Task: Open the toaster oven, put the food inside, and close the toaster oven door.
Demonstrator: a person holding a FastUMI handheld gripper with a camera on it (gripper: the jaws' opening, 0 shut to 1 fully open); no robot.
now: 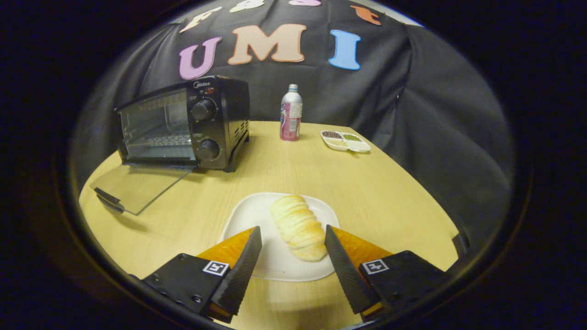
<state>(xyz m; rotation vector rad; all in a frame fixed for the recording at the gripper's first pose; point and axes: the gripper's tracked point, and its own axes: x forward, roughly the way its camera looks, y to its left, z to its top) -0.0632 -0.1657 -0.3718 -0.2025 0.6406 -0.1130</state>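
Note:
A pale, ridged bread roll (297, 226) lies on a white plate (250, 215) on the wooden table. My gripper (292, 233) is open, its two fingers standing either side of the roll's near end; the right finger is close to the roll, the left one apart from it. Beyond the plate, to the left, stands a black toaster oven (192, 123) with two knobs. Its glass door (137, 185) is folded down flat onto the table, handle toward me, and the wire rack inside shows.
A pink and silver bottle (291, 113) stands at the back of the table, beside the oven. To its right lies a small white divided dish (346, 141) with seeds or spices. Black cloth walls close the booth behind and to the right.

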